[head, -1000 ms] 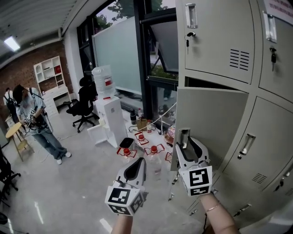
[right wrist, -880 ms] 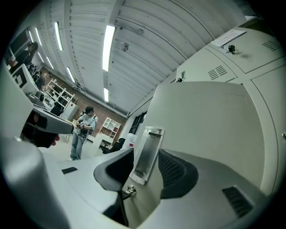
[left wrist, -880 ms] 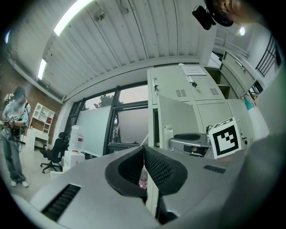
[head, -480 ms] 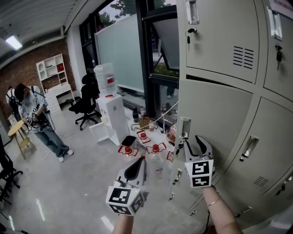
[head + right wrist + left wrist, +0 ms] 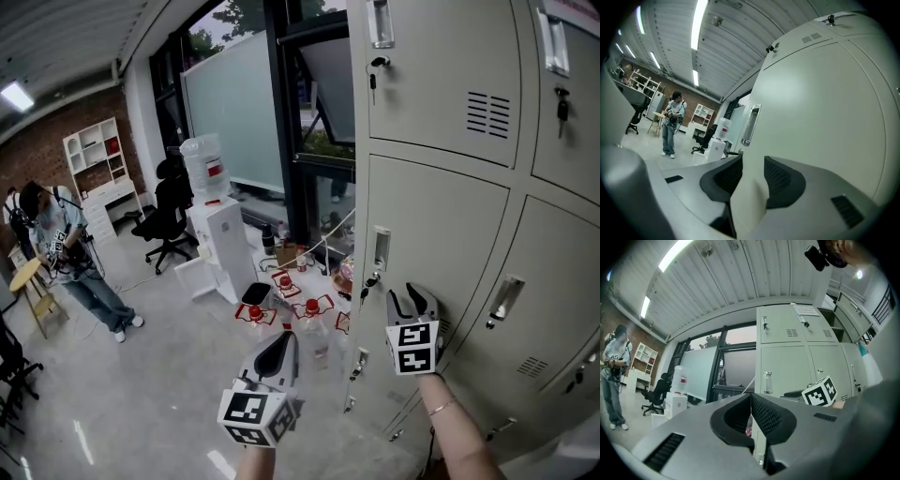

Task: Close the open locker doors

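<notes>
Pale grey sheet steel fills the right gripper view. The right hand-held gripper (image 5: pixel 411 302) points level at the face of the middle-row locker door (image 5: pixel 441 234). Its jaws stand well apart after just narrowing somewhat, and only bare door panel shows between them; nothing is gripped.

The door lies straight ahead of this hand-held gripper, which sits below and to the right of the upright handle (image 5: pixel 381 248) and the key (image 5: pixel 372 279) under it. Whether the tips touch the panel cannot be told. The door looks flush with its frame, so it is probably shut, or needs only a last press straight forward.

The left hand-held gripper (image 5: pixel 281 345) hangs lower and further left, clear of the lockers, with its jaws together and empty. The right one is plainly the nearer.

Both marker cubes carry black-and-white square codes. A paper notice (image 5: pixel 574 13) on an upper door has reddish print too small to read. Farther off, the bottle (image 5: pixel 204 169) on the water dispenser (image 5: pixel 225 234) has a red label, also unreadable.
</notes>
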A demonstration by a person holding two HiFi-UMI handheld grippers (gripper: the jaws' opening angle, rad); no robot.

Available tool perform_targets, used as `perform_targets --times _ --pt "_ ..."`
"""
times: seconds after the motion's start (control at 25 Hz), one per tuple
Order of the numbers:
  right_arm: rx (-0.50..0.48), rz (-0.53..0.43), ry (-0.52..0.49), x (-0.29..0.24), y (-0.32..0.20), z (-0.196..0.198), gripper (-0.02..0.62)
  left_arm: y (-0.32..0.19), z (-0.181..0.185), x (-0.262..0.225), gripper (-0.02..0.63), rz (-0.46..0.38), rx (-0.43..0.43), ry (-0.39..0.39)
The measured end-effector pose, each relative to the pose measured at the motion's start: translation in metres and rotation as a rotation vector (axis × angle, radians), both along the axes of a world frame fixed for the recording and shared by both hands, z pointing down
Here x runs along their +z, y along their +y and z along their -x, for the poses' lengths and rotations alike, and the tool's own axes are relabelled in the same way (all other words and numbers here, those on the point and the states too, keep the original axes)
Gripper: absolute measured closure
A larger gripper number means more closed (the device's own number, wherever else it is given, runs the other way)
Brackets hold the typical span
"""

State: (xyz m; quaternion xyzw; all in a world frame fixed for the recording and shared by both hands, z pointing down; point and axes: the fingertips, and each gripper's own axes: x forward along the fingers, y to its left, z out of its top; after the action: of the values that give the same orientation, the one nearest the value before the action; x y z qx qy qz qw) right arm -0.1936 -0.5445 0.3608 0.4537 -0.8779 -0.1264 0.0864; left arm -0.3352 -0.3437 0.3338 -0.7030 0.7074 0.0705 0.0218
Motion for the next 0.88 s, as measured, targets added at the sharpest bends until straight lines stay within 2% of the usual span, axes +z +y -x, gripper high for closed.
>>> perform_targets --times 0.16,0.28,0.48,0.64,0.88 --pt "0.023 0.012 0.001 -0.001 -0.001 -0.006 0.485 0.0 -0.004 0.001 0.584 -0.002 0.026 0.003" --pt "0.004 0.001 -0.054 -0.015 0.016 -0.013 0.485 0.0 -0.01 0.001 0.584 -0.005 0.064 -0.001" --pt "-0.015 -0.047 -0.147 -0.053 0.066 -0.045 0.485 -0.007 -0.042 -0.012 0.584 -0.023 0.191 -0.018" --pt "0.056 -0.092 -0.206 -0.083 0.101 -0.1 0.485 -0.018 -0.083 -0.03 0.584 -0.059 0.332 -0.044" --pt "0.299 -0.179 -0.256 -0.121 0.158 -0.227 0.485 -0.026 -0.175 -0.057 0.584 -0.116 0.584 -0.041"
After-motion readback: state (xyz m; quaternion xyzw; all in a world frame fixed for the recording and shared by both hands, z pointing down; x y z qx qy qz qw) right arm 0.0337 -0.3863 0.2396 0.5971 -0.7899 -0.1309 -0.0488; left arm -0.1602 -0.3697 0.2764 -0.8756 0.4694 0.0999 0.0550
